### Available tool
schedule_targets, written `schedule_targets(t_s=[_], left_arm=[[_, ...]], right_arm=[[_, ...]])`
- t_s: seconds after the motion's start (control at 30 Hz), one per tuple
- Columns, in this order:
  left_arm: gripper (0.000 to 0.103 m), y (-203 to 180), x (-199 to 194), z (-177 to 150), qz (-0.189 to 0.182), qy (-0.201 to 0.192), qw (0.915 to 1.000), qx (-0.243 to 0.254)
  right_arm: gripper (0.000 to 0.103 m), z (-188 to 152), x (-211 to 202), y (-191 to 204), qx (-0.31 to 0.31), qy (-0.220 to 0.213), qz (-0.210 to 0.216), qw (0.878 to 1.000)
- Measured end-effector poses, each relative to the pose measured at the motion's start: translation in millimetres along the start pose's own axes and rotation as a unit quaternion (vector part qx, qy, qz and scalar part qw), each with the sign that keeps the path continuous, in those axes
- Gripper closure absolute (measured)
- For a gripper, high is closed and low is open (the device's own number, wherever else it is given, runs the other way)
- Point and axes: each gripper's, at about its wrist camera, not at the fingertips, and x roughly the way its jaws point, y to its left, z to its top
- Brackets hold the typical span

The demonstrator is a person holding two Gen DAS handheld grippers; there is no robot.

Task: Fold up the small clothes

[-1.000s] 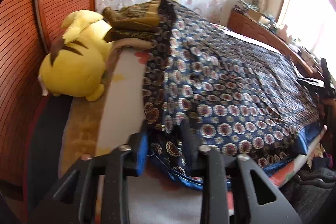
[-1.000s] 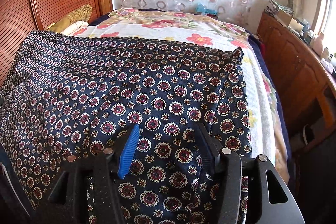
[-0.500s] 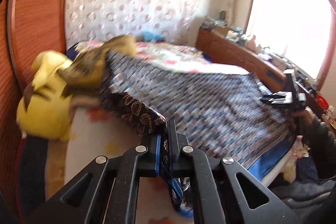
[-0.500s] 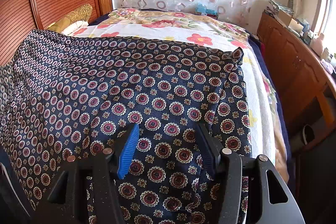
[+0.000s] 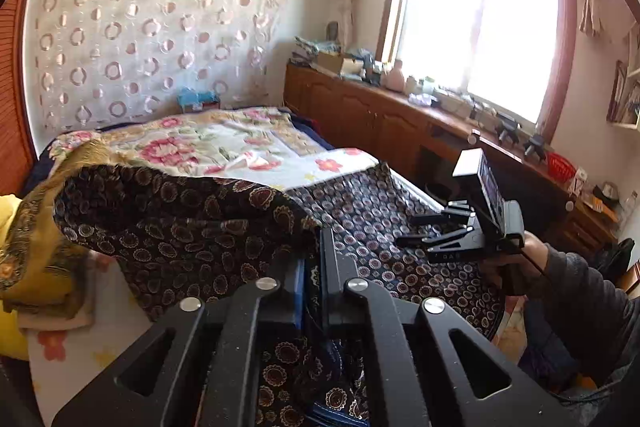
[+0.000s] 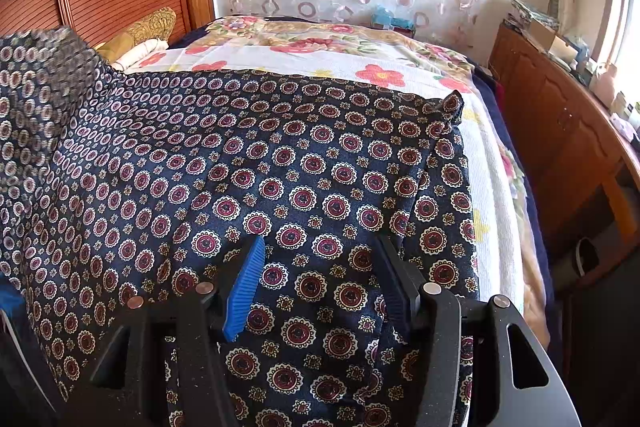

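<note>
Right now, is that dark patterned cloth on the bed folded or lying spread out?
Partly folded: the left gripper lifts one side of the patterned cloth over, underside showing; the rest lies flat.

daylight is pouring in through the window (image 5: 476, 27) in the left wrist view, blowing its panes out to white and washing the nearby wall in haze. the patterned garment (image 6: 280, 187) is lying evenly lit and sharp in the right wrist view, though its lifted left edge is smearing with motion blur. both fisheye views are bending straight lines outward, with dark vignetting curving across the corners.
</note>
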Motion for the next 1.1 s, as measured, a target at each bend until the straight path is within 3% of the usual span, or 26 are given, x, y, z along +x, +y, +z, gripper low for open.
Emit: schedule_targets(t_s=[0.03, 0.1, 0.2, 0.23, 0.3, 0.4, 0.7, 1.1], left_arm=[[0.094, -1.4, 7.3, -0.7, 0.004, 0.011, 0.9999, -0.001], [0.075, -3.3, 11.5, -2.6, 0.003, 0.021, 0.9998, -0.002], [0.062, -3.3, 8.0, -9.9, -0.001, 0.022, 0.9997, -0.004], [0.060, -1.5, 4.9, -13.2, 0.005, 0.022, 0.9997, -0.005], [0.041, 2.3, 0.6, -17.6, 0.019, 0.021, 0.9995, -0.013], [0.028, 11.6, -6.6, -26.6, 0.032, 0.019, 0.9990, -0.023], [0.028, 29.7, -10.2, -53.1, 0.086, 0.033, 0.9945, -0.050], [0.028, 45.6, -19.1, -74.1, 0.103, 0.037, 0.9921, -0.062]], right_arm=[[0.046, 0.0, 0.0, 0.1, 0.000, 0.000, 0.000, 1.000], [0.045, -0.1, 0.0, -0.4, 0.000, 0.000, 0.000, 1.000], [0.045, -0.1, 0.1, -0.4, 0.000, 0.000, 0.000, 1.000], [0.045, -0.1, 0.1, -0.4, 0.000, 0.000, 0.000, 1.000], [0.045, -0.1, 0.2, -0.4, 0.000, 0.000, 0.000, 1.000], [0.045, 0.0, 0.2, -0.4, 0.000, 0.000, 0.000, 1.000], [0.045, 0.4, 0.0, -0.5, 0.000, 0.001, 0.000, 1.000], [0.045, 5.8, -7.3, 14.5, -0.023, 0.004, -0.010, 1.000]])
